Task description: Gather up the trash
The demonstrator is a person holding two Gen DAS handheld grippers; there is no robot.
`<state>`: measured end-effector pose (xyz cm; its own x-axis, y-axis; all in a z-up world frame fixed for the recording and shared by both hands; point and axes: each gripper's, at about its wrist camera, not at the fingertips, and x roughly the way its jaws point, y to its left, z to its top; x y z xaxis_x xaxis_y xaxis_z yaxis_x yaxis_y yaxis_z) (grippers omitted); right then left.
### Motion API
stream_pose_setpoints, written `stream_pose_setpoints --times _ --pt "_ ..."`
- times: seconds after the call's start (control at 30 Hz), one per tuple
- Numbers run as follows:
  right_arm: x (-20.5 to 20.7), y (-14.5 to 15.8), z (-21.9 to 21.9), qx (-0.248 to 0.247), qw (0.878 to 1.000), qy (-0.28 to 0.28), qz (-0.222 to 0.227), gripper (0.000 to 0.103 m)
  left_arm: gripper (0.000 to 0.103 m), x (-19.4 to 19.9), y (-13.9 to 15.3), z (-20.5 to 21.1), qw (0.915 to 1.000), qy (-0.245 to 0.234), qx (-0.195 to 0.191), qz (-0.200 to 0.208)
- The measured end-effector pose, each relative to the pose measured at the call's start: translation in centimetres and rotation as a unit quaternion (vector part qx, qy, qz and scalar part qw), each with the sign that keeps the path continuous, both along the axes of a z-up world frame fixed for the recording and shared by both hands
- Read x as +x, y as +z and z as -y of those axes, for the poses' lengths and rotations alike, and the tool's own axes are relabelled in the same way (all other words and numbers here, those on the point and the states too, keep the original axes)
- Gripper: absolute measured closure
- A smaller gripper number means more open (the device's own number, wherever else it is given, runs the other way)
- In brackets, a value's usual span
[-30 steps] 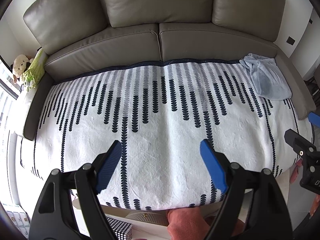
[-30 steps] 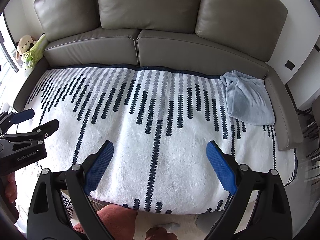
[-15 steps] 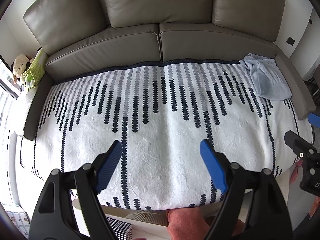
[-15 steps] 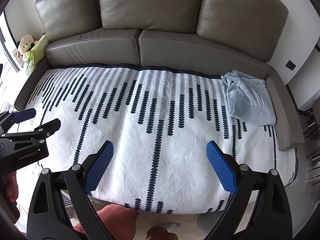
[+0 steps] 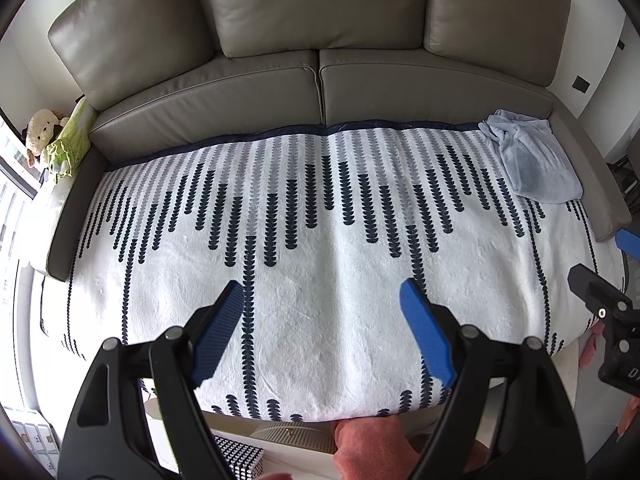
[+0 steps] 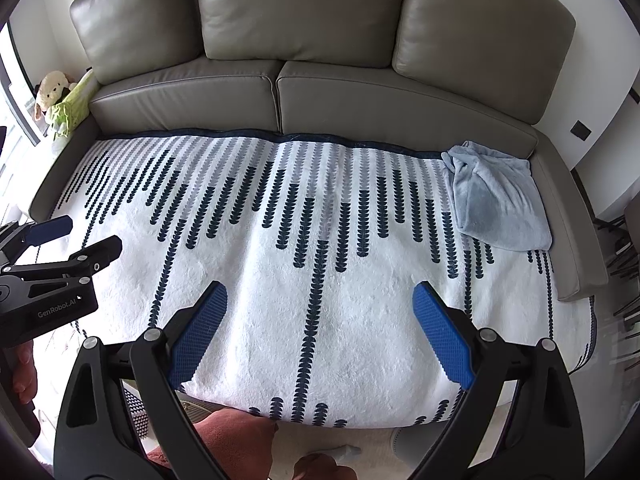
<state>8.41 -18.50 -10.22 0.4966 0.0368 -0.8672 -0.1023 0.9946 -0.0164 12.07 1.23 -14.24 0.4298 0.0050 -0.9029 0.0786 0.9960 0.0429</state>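
A grey leather sofa (image 5: 320,92) is covered by a white blanket (image 5: 320,280) with dark leaf stripes. A crumpled light blue cloth (image 5: 528,160) lies at the blanket's far right; it also shows in the right wrist view (image 6: 496,200). No clear piece of trash shows on the blanket. My left gripper (image 5: 322,300) is open and empty above the blanket's front edge. My right gripper (image 6: 320,304) is open and empty, held to the right of the left one. The left gripper also shows at the left edge of the right wrist view (image 6: 60,240).
A plush toy (image 5: 42,132) and a green bag (image 5: 70,144) sit by the sofa's left arm. A window is at the far left. A wall socket (image 5: 581,84) is on the right wall. A black-and-white dotted object (image 5: 240,458) lies below the blanket's front edge.
The right wrist view has shifted slightly; the sofa sits a little lower and to the right in it. The left gripper has barely moved. Both stay open.
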Motion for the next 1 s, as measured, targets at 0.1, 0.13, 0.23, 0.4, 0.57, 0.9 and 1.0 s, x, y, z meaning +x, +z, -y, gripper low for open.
stream_pose_setpoints --times 0.1,0.13,0.23,0.4,0.57,0.9,1.0 --pt "-0.03 0.01 -0.06 0.001 1.0 0.0 0.0 0.012 0.023 0.17 0.17 -0.22 1.0 0.001 0.0 0.0" --pt "-0.05 0.03 -0.15 0.001 1.0 0.001 -0.001 0.012 0.023 0.19 0.16 -0.21 1.0 0.001 0.0 0.0" --pt "-0.04 0.11 -0.32 0.002 1.0 0.002 -0.001 0.012 0.023 0.18 0.15 -0.22 1.0 0.0 0.001 0.0" --pt "-0.09 0.18 -0.34 0.002 1.0 0.003 -0.001 0.012 0.023 0.18 0.16 -0.2 1.0 0.0 0.001 0.001" --pt "-0.02 0.23 -0.35 0.002 1.0 0.003 0.0 0.012 0.023 0.13 0.14 -0.21 1.0 0.001 0.0 0.0" --pt "-0.04 0.32 -0.19 0.003 1.0 0.003 0.0 0.012 0.023 0.25 0.27 -0.24 1.0 -0.002 0.001 0.001" --pt "0.15 0.47 -0.29 0.003 1.0 0.002 0.0 0.012 0.023 0.27 0.27 -0.29 1.0 -0.003 0.0 0.001"
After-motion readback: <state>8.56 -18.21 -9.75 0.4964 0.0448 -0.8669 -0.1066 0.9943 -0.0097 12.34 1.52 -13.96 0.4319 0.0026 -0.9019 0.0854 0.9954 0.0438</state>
